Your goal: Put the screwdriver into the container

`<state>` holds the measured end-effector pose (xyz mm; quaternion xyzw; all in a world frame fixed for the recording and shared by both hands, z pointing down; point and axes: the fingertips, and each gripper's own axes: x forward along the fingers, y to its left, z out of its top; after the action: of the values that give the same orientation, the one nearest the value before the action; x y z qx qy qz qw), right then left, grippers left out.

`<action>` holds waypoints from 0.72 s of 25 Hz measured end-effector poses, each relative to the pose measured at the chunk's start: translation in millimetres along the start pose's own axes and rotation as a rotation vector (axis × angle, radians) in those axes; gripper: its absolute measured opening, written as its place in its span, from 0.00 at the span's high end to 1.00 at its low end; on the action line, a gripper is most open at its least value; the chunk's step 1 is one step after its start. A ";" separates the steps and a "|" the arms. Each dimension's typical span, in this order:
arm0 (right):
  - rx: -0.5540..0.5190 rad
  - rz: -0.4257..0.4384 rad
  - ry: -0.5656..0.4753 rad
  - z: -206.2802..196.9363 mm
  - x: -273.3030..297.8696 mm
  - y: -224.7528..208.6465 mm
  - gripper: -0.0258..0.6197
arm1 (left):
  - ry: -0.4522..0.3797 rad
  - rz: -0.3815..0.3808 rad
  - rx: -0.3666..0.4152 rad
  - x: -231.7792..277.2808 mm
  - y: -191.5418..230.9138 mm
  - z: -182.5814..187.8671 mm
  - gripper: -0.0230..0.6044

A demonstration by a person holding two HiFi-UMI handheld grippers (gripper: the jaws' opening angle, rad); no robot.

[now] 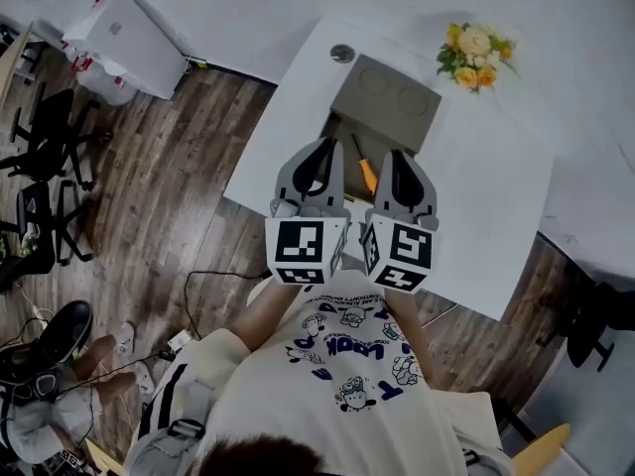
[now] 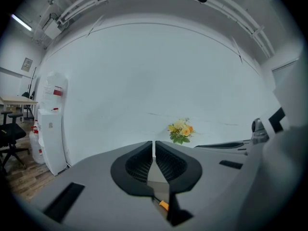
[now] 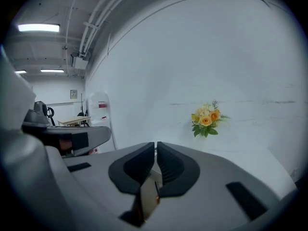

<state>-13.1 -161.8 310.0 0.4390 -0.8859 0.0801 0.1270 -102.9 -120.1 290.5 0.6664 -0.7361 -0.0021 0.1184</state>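
A screwdriver (image 1: pixel 365 172) with an orange handle and a dark shaft lies on the white table (image 1: pixel 496 206), between my two grippers. Its shaft points toward the grey container (image 1: pixel 385 99) just beyond it. My left gripper (image 1: pixel 322 149) is to the left of the screwdriver, jaws shut with nothing in them. My right gripper (image 1: pixel 399 157) is to its right, also shut and holding nothing. In the left gripper view the shut jaws (image 2: pixel 154 144) hide all but a bit of the orange handle (image 2: pixel 164 205). The right gripper (image 3: pixel 156 146) view shows only an orange sliver of the handle (image 3: pixel 157 198).
A bunch of yellow flowers (image 1: pixel 474 53) stands at the table's far right by the white wall. A small round metal object (image 1: pixel 342 54) lies at the far edge. A water dispenser (image 1: pixel 124 38) and office chairs (image 1: pixel 45 147) stand on the wooden floor to the left.
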 end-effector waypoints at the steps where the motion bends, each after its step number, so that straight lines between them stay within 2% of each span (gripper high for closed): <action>1: -0.001 0.000 -0.008 1.7 -1.4 1.0 0.90 | -0.006 0.001 0.002 -1.3 0.0 1.9 0.92; 18: 0.001 0.013 -0.059 14.7 -10.2 -2.5 0.91 | -0.043 0.005 0.032 -6.3 -10.3 16.9 0.92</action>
<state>-7.5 -159.3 293.0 0.4355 -0.8920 0.0683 0.1000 -95.3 -117.7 271.4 0.6663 -0.7400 -0.0042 0.0917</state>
